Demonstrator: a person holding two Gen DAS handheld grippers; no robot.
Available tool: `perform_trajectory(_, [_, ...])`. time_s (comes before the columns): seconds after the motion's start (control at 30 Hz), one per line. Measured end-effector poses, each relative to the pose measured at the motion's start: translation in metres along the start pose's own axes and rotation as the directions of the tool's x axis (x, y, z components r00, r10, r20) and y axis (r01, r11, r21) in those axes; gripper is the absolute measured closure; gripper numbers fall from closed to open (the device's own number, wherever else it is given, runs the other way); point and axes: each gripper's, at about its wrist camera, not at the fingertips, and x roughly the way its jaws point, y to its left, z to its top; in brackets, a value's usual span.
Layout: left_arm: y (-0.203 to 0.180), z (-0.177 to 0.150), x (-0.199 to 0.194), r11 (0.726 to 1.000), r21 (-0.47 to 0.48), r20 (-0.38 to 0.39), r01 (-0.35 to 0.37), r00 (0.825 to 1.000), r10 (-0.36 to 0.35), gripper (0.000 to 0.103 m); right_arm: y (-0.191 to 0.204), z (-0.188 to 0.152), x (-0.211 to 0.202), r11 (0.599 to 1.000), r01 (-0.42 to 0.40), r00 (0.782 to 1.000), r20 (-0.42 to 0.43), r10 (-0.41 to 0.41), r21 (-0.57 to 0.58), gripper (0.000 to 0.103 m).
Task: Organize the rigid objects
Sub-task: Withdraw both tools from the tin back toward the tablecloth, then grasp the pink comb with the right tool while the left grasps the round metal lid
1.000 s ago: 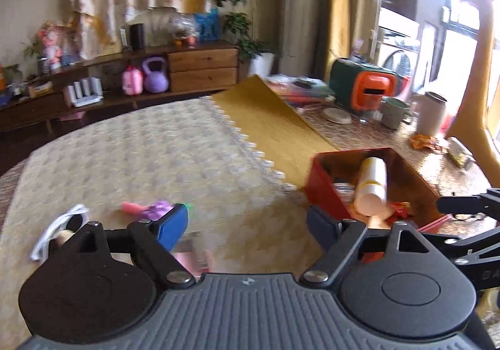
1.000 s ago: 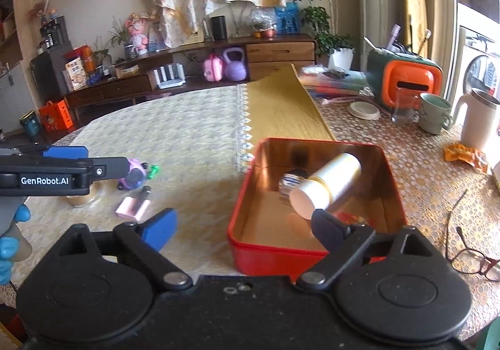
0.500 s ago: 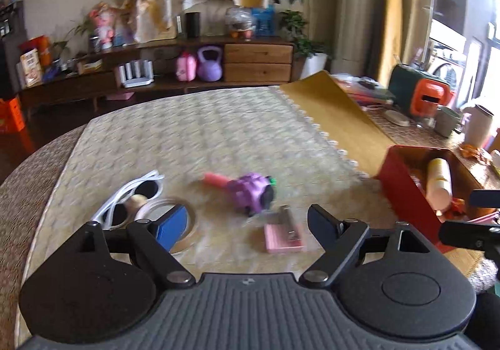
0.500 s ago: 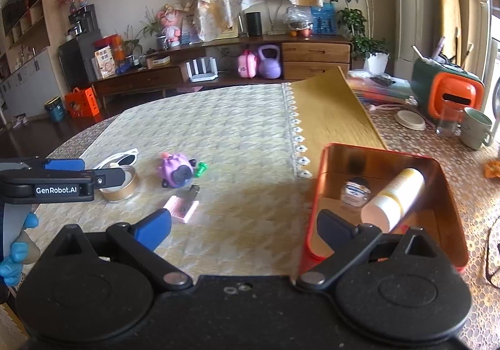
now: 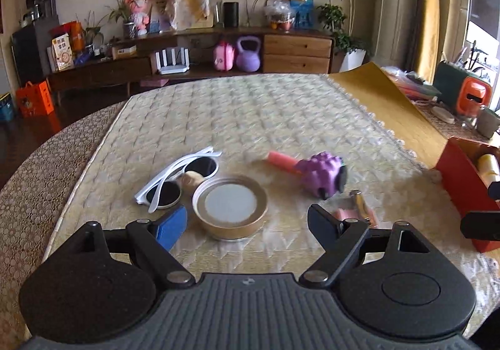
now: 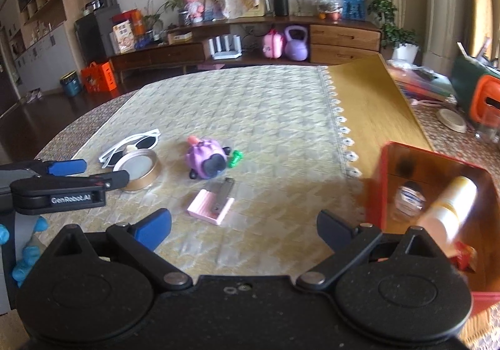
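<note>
Both hand-held grippers spread wide, left (image 5: 247, 225) over round lid (image 5: 230, 207), right (image 6: 243, 223) beside red tin (image 6: 382, 181)

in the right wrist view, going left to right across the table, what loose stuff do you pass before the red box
white sunglasses → round gold-rimmed lid → purple toy → green piece → red box

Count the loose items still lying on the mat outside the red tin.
4, maybe more hidden: white sunglasses far left, round gold lid beside them, purple toy mid-mat, pink clip piece nearest the red tin.
</note>
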Motion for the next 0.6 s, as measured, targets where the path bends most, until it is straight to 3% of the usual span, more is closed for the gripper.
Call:
perform_trajectory(0.33, [0.012, -0.008, 0.036, 1.000, -0.007, -0.048, -0.021, 0.999, 0.021, 0.018, 0.005, 0.017, 0.051, 0.999, 0.033, 0.998, -0.060, -0.033, 0.004, 0.007])
perform_trajectory(0.6, [0.012, -0.007, 0.055, 1.000, -0.004, -0.052, -0.029, 0.998, 0.028, 0.018, 0.014, 0.026, 0.092, 0.998, 0.054, 0.992, -0.117, -0.056, -0.022, 0.024])
